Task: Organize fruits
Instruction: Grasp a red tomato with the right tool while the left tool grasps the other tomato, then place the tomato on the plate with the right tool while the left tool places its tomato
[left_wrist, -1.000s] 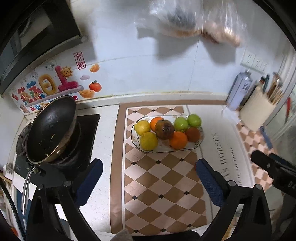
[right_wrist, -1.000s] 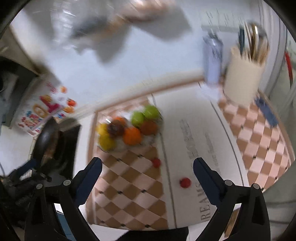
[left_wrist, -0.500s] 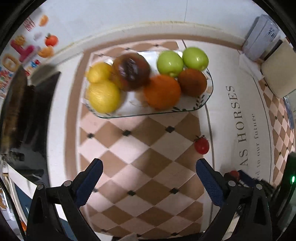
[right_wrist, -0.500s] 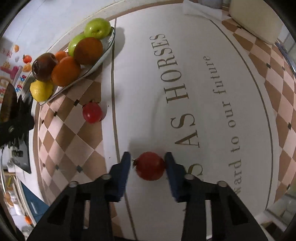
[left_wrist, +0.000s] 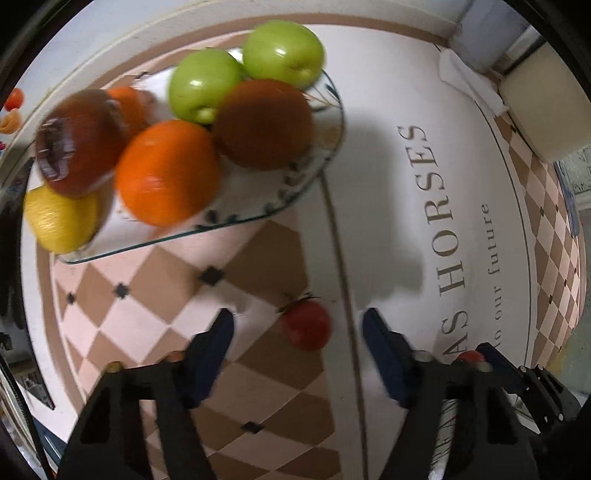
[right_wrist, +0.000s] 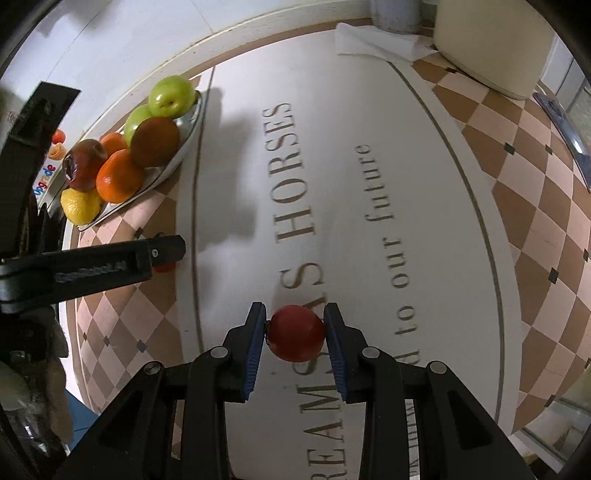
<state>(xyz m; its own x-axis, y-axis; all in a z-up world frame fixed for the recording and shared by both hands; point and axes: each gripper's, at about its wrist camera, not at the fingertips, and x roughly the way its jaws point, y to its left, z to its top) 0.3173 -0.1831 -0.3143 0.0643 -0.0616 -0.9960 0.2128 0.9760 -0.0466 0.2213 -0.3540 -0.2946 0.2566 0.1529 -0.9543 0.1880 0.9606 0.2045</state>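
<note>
The right gripper is clamped on a small red tomato: both blue pads press against its sides, and the tomato sits between them over the white middle band of the mat, right above the printed lettering. Whether the tomato touches the mat or is lifted off it cannot be told.

The left gripper has its fingers apart, with a second small red tomato lying on the mat between them, nearer the right finger and touching neither. This tomato rests at the edge of the checkered part of the mat, just beside the thin line that borders the white band. In the right wrist view the left gripper's black finger covers most of that tomato.

Beyond the tomatoes, a glass plate sits on the checkered part near the wall and holds the bigger fruit: two green apples, an orange, a brown round fruit, a dark reddish fruit, a lemon and another orange behind them. The fruit is piled close together, touching. Both tomatoes lie well apart from the plate
</note>
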